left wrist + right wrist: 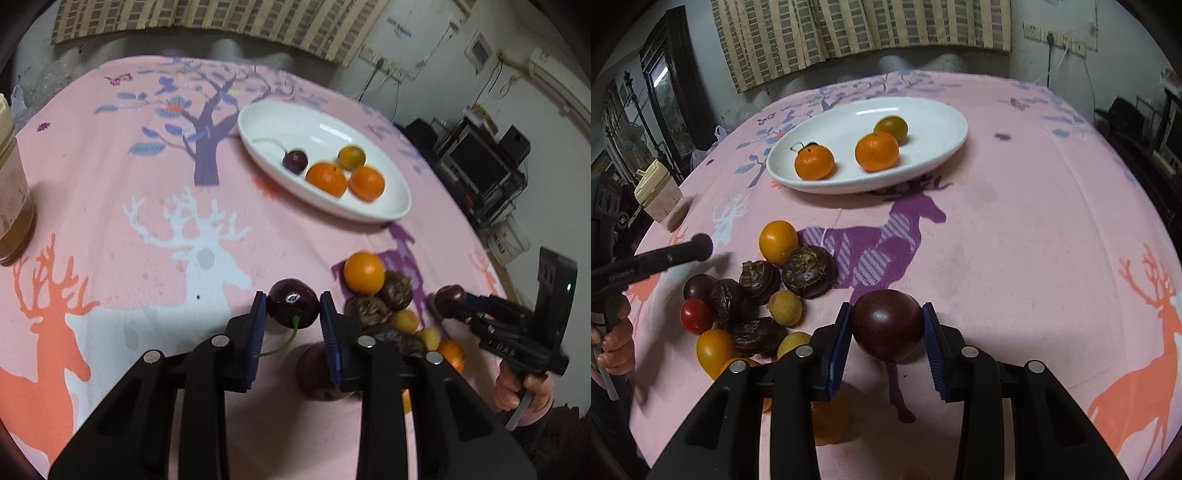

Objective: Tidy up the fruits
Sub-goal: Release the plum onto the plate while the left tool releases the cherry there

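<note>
Striped curtain hangs behind the pink deer-print tablecloth; walls white.

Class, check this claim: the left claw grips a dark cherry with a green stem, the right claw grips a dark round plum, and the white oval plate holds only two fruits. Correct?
Not quite. The left wrist view shows four fruits on the white oval plate: one cherry and three orange citrus fruits. The rest stands.

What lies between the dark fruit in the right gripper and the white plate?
Nothing visible. The right gripper holds the dark round fruit; only bare pink tablecloth lies between it and the white plate. The loose fruit pile sits off to the left.
</note>
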### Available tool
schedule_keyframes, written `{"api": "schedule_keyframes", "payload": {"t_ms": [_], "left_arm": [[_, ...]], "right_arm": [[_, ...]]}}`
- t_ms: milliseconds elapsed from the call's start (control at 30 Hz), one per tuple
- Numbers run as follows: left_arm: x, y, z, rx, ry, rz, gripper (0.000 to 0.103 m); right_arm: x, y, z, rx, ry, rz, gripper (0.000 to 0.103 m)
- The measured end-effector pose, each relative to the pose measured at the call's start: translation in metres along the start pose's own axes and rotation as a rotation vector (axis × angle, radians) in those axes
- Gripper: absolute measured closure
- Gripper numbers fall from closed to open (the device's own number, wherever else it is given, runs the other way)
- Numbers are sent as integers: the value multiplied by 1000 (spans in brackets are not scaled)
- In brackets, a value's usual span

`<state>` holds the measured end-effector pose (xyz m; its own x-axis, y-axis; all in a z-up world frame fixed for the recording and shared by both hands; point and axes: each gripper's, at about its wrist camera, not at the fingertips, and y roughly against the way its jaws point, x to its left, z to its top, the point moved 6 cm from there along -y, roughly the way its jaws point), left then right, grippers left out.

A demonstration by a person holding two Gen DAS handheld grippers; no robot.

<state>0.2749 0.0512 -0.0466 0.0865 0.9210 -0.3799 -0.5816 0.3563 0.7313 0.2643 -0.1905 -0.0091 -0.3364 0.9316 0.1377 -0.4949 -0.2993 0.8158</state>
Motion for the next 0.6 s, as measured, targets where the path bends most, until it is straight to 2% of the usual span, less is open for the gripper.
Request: {"api": "schedule_keyframes", "payload": {"t_ms": [133,233,333,467,600], "left_arm": [[-8,-6,22,9,23,-73,74],[-21,-14,59,-40,-22,-50,74],[-33,-32,99,-103,-40,-35,74],[-34,-68,133,-81,-23,-6,74],[-26,-97,146,-15,-29,20,74]], "right_arm": [[4,9,17,-82,6,23,65],[2,11,51,-156,-33,53,65],[-2,1,89,-217,-54,40,65],[-15,-36,132,-221,-105,14,65],[-26,-69,149,-172,-137,8,64]]}}
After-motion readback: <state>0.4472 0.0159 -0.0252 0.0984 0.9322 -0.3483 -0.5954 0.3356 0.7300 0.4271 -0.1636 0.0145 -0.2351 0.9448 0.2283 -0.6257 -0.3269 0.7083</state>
